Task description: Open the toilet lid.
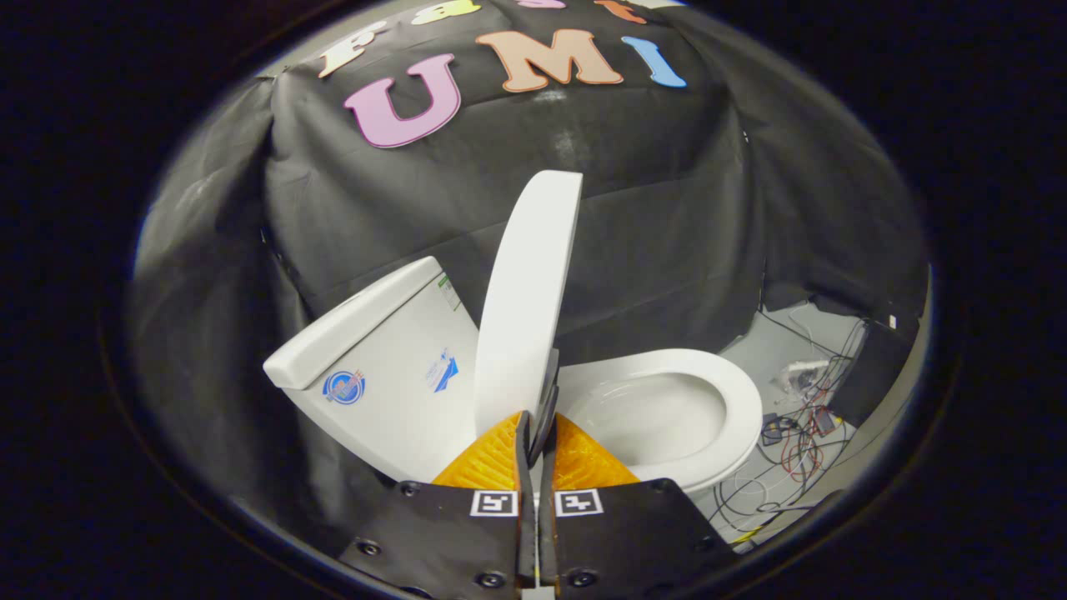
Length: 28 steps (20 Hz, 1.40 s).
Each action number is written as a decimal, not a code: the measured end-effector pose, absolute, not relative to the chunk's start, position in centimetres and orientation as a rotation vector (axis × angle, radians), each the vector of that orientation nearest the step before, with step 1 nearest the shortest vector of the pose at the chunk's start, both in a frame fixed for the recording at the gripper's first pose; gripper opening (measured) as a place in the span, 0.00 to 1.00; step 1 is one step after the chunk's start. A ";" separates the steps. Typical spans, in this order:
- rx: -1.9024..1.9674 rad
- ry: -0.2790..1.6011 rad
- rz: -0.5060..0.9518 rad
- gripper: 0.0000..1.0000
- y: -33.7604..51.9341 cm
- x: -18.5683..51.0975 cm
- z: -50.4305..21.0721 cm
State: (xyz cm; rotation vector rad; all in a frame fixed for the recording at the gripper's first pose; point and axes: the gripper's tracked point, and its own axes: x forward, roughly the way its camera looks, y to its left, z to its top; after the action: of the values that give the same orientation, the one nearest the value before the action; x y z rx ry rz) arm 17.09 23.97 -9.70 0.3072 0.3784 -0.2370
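A white toilet stands against the black cloth wall, seen tilted. Its lid (527, 300) is raised almost upright, edge-on to me, between the tank (392, 367) and the bowl. The seat (733, 392) lies down around the open bowl (658, 417). My gripper (534, 429) is shut, its two fingers pressed together with nothing visible between them. Its tips sit just below the lid's lower end, near the hinge. Whether they touch the lid is hidden.
Black cloth hangs behind and to the sides of the toilet. On the grey floor beyond the bowl lie tangled cables (796, 450) and small electronics, next to a dark box (875, 367).
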 end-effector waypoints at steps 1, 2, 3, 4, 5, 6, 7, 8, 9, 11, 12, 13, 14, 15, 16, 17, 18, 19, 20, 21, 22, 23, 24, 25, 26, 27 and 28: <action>0.287 0.382 -0.241 0.02 24.2 17.2 -9.7; 0.263 0.383 -0.246 0.02 24.3 17.3 -9.5; 0.243 0.386 -0.249 0.02 24.5 17.3 -9.4; 0.228 0.388 -0.251 0.02 24.7 17.4 -9.3; 0.215 0.388 -0.254 0.02 25.0 17.6 -9.3; 0.206 0.390 -0.254 0.02 25.2 17.7 -9.1; 0.196 0.392 -0.253 0.02 25.5 17.8 -9.1; 0.183 0.393 -0.250 0.02 25.8 17.9 -9.0; 0.167 0.398 -0.246 0.02 26.2 18.1 -8.9; 0.135 0.405 -0.237 0.02 26.9 18.4 -8.9; 0.123 0.405 -0.235 0.02 27.3 18.6 -8.7; 0.109 0.403 -0.231 0.02 27.7 18.8 -8.6; 0.091 0.404 -0.229 0.02 28.1 19.0 -8.6; 0.073 0.409 -0.227 0.02 28.5 19.2 -8.7; 0.058 0.443 -0.214 0.02 29.3 19.6 -9.7; 0.025 0.478 -0.207 0.02 29.9 19.4 -10.7; -0.003 0.486 -0.211 0.02 30.1 19.5 -11.2; -0.018 0.482 -0.215 0.02 30.1 19.7 -11.0; -0.005 0.461 -0.221 0.02 30.3 19.9 -10.6; 0.016 0.455 -0.219 0.02 30.7 20.0 -10.8; 0.036 0.449 -0.216 0.02 31.0 20.2 -10.7; 0.054 0.441 -0.215 0.02 31.4 20.4 -10.5; 0.051 0.438 -0.207 0.02 31.9 20.6 -10.3; 0.036 0.432 -0.198 0.02 32.3 20.9 -10.2; 0.019 0.421 -0.189 0.02 32.8 21.1 -9.9; 0.007 0.410 -0.182 0.02 33.3 21.3 -9.6; 0.010 0.406 -0.178 0.02 33.7 21.5 -9.4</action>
State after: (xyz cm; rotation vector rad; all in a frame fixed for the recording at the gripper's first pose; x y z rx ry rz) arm 21.47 33.71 -9.44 0.0104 0.4062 -0.1778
